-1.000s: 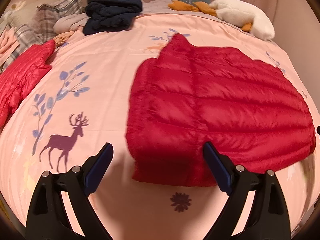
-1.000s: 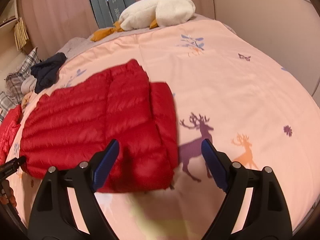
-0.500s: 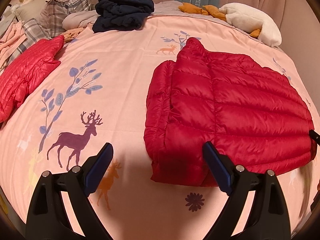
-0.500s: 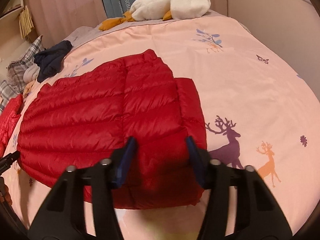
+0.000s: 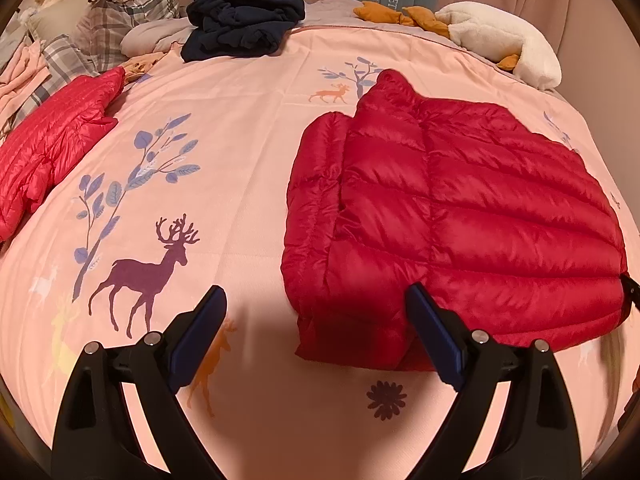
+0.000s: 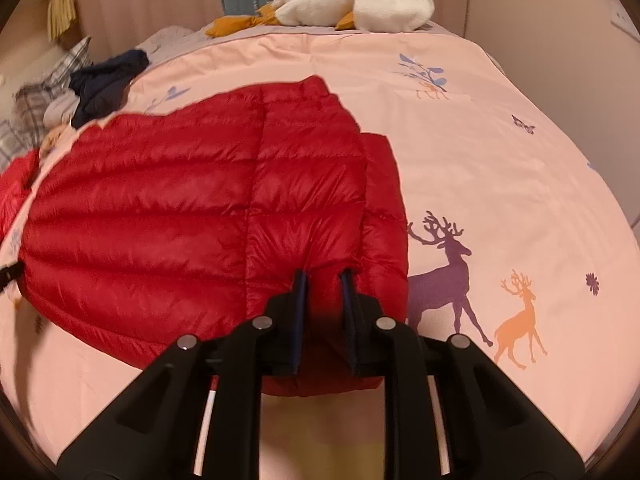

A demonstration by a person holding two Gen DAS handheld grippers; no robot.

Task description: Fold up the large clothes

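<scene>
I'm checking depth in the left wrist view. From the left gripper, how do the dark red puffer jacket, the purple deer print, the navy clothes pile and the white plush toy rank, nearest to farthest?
From the left gripper:
1. Purple deer print, just ahead, left; dark red puffer jacket, near hem just ahead, right. Too close to call.
2. Navy clothes pile, far side, left of centre; white plush toy, far right corner. Too close to call.

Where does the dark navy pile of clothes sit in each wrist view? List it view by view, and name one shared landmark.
Left wrist: the dark navy pile of clothes lies top centre-left, at the bed's far end beside the plaid pillows.
Right wrist: it sits at the upper left edge, beyond the red quilted down jacket.
Shared landmark: the white plush goose at the far end.
</scene>
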